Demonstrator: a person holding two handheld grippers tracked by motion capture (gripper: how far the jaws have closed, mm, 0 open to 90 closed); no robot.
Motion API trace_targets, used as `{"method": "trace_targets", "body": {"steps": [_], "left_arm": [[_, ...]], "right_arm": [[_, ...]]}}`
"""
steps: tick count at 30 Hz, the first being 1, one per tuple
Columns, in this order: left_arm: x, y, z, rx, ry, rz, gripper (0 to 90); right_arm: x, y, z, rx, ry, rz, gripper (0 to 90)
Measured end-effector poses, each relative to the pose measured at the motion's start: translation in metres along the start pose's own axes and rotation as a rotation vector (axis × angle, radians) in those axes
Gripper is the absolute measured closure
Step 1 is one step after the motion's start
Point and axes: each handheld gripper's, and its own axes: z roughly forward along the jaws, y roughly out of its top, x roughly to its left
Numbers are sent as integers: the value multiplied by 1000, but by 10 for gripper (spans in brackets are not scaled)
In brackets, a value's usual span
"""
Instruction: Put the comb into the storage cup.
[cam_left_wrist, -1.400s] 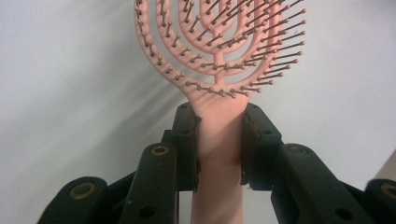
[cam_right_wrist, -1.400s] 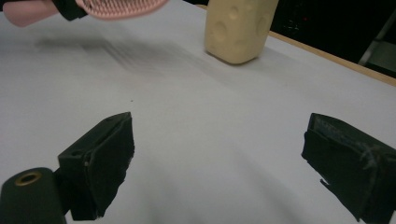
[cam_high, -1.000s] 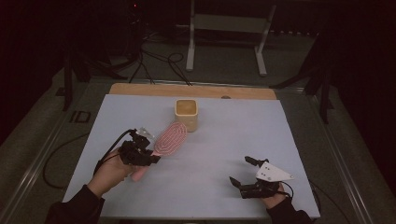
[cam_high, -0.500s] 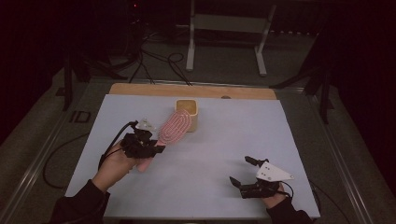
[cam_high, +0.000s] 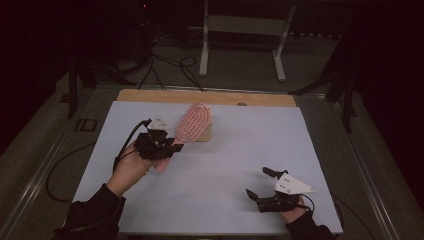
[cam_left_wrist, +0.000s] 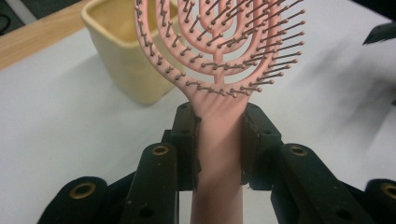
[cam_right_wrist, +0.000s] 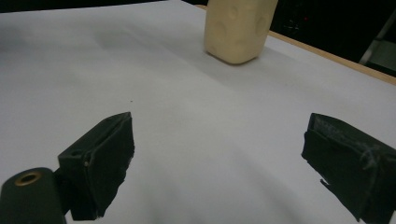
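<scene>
Table (cam_high: 210, 175), white-topped, carries a cream cup (cam_high: 204, 134) at 12 o'clock; left gripper (cam_high: 172, 145) clamps a light, stiff pink hairbrush (cam_high: 194, 122) by its handle, the sensible hold, head over the cup, while right gripper (cam_high: 261, 182) gapes empty at 5 o'clock.

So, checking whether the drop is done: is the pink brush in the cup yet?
Out. The left gripper holds the pink brush by its handle, above the cup.
</scene>
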Motion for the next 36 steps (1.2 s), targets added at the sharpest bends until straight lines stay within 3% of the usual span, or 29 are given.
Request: {"method": "trace_targets", "body": {"steps": [10,23,36], "left_arm": [[0,22,-1,-69,-3,11,704],[3,48,6,-188,32,12,703],[19,60,16,-302,28,-40,703]], "right_arm": [[0,0,-1,0,0,-1,88],[0,0,-1,0,1,0,88],[-1,0,-1,-1,3,1,88]]}}
